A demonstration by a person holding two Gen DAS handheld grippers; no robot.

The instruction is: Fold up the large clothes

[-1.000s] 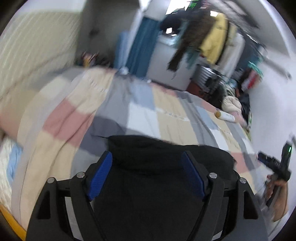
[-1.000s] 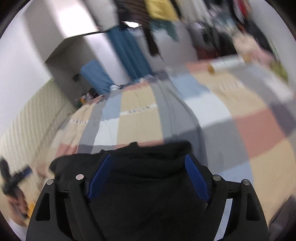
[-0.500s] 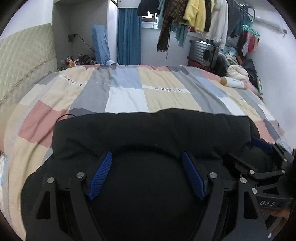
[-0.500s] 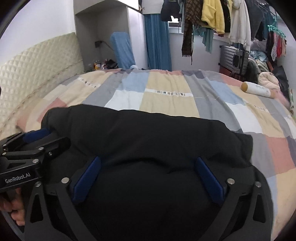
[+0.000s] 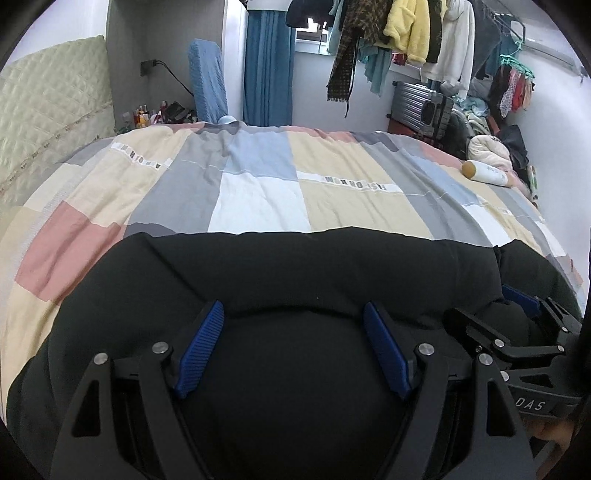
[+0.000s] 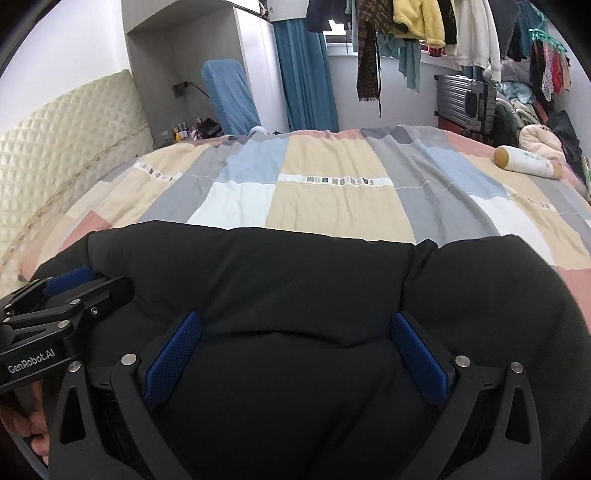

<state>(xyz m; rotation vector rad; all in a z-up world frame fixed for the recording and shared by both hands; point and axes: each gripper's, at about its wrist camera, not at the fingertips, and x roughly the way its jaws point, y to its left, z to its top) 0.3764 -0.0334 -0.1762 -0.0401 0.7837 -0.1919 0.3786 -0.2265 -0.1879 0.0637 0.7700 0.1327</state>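
A bulky black garment (image 5: 295, 266) lies folded across the near part of the patchwork quilt (image 5: 258, 192), its far fold edge straight. My left gripper (image 5: 293, 310) is shut on a thick bunch of that cloth, which bulges between its blue pads. Just to its right, my right gripper (image 5: 517, 321) rests on the same garment. In the right wrist view the garment (image 6: 258, 266) fills the space between the right gripper's (image 6: 295, 319) jaws, which stand wide apart and are not squeezing it. The left gripper (image 6: 74, 284) shows at the left edge, with a hand below it.
The quilt (image 6: 332, 206) stretches away to a padded headboard (image 5: 44, 122) on the left. A cylindrical bolster (image 6: 528, 162) lies at the bed's far right. Hanging clothes (image 5: 406, 29), a suitcase (image 5: 421, 107) and a clothes pile line the back wall.
Both grippers came down with the black garment and laid it on the quilt. The right gripper's jaws spread wider; the left's stayed as they were.
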